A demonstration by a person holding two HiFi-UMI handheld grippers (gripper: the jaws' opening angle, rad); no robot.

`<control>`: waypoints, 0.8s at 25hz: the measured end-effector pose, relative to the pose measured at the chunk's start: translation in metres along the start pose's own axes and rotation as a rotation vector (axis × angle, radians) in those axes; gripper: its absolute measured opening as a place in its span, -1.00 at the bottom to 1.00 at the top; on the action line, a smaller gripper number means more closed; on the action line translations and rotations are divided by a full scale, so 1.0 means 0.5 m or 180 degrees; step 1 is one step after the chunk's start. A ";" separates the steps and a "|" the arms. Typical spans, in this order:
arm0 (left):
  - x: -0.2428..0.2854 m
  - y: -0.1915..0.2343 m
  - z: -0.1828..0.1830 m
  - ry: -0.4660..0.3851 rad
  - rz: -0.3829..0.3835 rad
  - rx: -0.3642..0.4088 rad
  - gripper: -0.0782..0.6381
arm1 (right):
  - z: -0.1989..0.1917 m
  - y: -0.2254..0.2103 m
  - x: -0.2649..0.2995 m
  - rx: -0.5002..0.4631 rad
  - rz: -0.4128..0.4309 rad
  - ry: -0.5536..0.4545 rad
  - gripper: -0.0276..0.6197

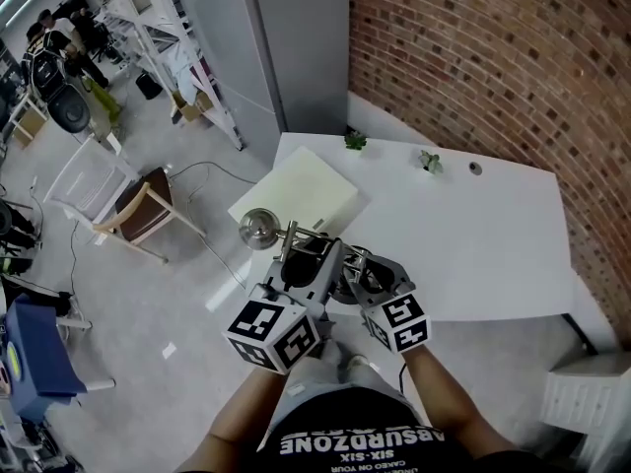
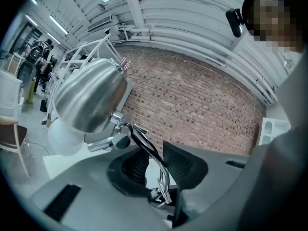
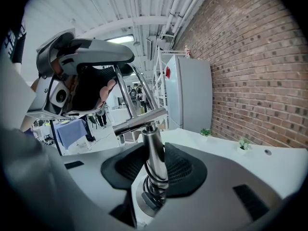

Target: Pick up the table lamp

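The table lamp is chrome, with a round metal shade (image 1: 258,228) and thin jointed arm rods. I hold it in the air over the near left edge of the white table (image 1: 473,235). My left gripper (image 1: 296,256) is shut on the thin arm rods (image 2: 150,150), and the shade (image 2: 89,100) hangs up and to the left of its jaws. My right gripper (image 1: 357,270) is shut on the lamp's upright post (image 3: 154,153), just above a coiled spring. The lamp's base is hidden under the grippers.
A cream board (image 1: 296,190) lies on the table's left corner. Two small plants (image 1: 355,141) (image 1: 429,161) stand at the far edge by the brick wall (image 1: 493,57). A wooden chair (image 1: 138,210) and a cable are on the floor to the left.
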State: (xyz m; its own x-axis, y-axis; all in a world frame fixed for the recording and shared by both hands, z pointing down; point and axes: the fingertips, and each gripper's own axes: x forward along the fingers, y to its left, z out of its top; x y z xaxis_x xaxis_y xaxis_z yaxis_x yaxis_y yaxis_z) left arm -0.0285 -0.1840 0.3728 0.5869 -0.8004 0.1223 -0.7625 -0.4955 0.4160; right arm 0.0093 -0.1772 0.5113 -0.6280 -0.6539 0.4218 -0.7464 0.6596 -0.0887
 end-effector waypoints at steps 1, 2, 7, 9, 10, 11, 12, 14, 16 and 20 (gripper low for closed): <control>-0.001 -0.003 0.004 -0.0008 -0.0014 0.0007 -0.52 | 0.004 0.001 -0.004 -0.0006 -0.0002 -0.0014 -0.53; -0.002 -0.007 0.007 -0.0014 -0.0028 0.0013 -0.52 | 0.008 0.002 -0.007 -0.0011 -0.0005 -0.0027 -0.53; 0.001 -0.030 0.018 -0.0035 -0.0087 0.0029 -0.52 | 0.019 -0.003 -0.029 -0.0012 -0.0031 -0.0066 -0.53; 0.002 -0.038 0.023 -0.0042 -0.0105 0.0045 -0.52 | 0.024 -0.006 -0.037 -0.0020 -0.0033 -0.0069 -0.53; 0.003 -0.042 0.025 -0.0045 -0.0114 0.0054 -0.51 | 0.027 -0.008 -0.040 -0.0027 -0.0033 -0.0068 -0.53; 0.004 -0.045 0.028 -0.0049 -0.0122 0.0062 -0.51 | 0.030 -0.010 -0.043 -0.0035 -0.0033 -0.0065 -0.53; 0.005 -0.048 0.031 -0.0052 -0.0130 0.0068 -0.51 | 0.033 -0.011 -0.046 -0.0043 -0.0034 -0.0064 -0.53; 0.007 -0.053 0.036 -0.0060 -0.0149 0.0075 -0.50 | 0.040 -0.013 -0.051 -0.0056 -0.0038 -0.0072 -0.53; 0.007 -0.060 0.044 -0.0076 -0.0170 0.0085 -0.50 | 0.047 -0.015 -0.058 -0.0070 -0.0047 -0.0091 -0.53; 0.007 -0.075 0.062 -0.0121 -0.0223 0.0116 -0.50 | 0.065 -0.018 -0.073 -0.0086 -0.0069 -0.0137 -0.54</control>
State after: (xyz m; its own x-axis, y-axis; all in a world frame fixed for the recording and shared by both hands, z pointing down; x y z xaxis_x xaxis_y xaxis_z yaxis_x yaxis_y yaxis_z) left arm -0.0060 -0.1786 0.3298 0.6289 -0.7752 0.0594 -0.7297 -0.5621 0.3893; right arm 0.0316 -0.1714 0.4675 -0.6212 -0.6830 0.3843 -0.7540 0.6545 -0.0555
